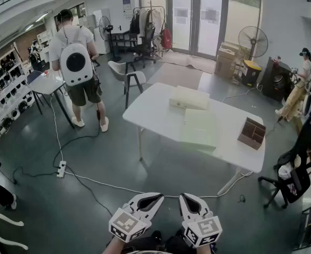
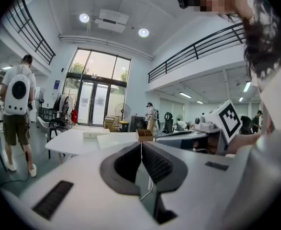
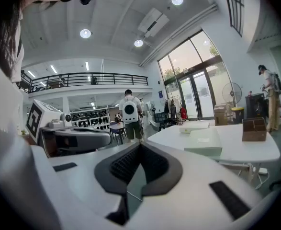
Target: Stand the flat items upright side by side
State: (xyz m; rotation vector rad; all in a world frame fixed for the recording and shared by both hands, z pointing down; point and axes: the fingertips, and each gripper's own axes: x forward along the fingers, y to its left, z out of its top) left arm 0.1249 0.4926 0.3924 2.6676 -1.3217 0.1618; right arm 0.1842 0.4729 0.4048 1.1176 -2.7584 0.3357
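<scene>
Left gripper (image 1: 151, 199) and right gripper (image 1: 187, 197) sit at the bottom of the head view, close to you and well apart from the table (image 1: 144, 110), with open floor between. A cable (image 1: 97, 181) runs across that floor, so the first risk I see is a snagged foot as you step in.

Both flat items lie flat on the table. The far slab (image 1: 189, 97) is toward the back edge, the near slab (image 1: 199, 128) just in front of it, and a brown rack (image 1: 251, 133) stands off to their right. The slabs look wide and thin (little for jaws to bite on while they lie flat). You will likely have to work at an edge, and a push there could slide the near slab toward the table's front edge. Stood on a narrow edge, either slab may topple unless it leans on its neighbour or the rack.

Your left gripper's jaws are closed tip to tip in its own view, with nothing between them. The right gripper is the same: pads together, empty. Neither touches anything, and you must open them before any grasp.
</scene>
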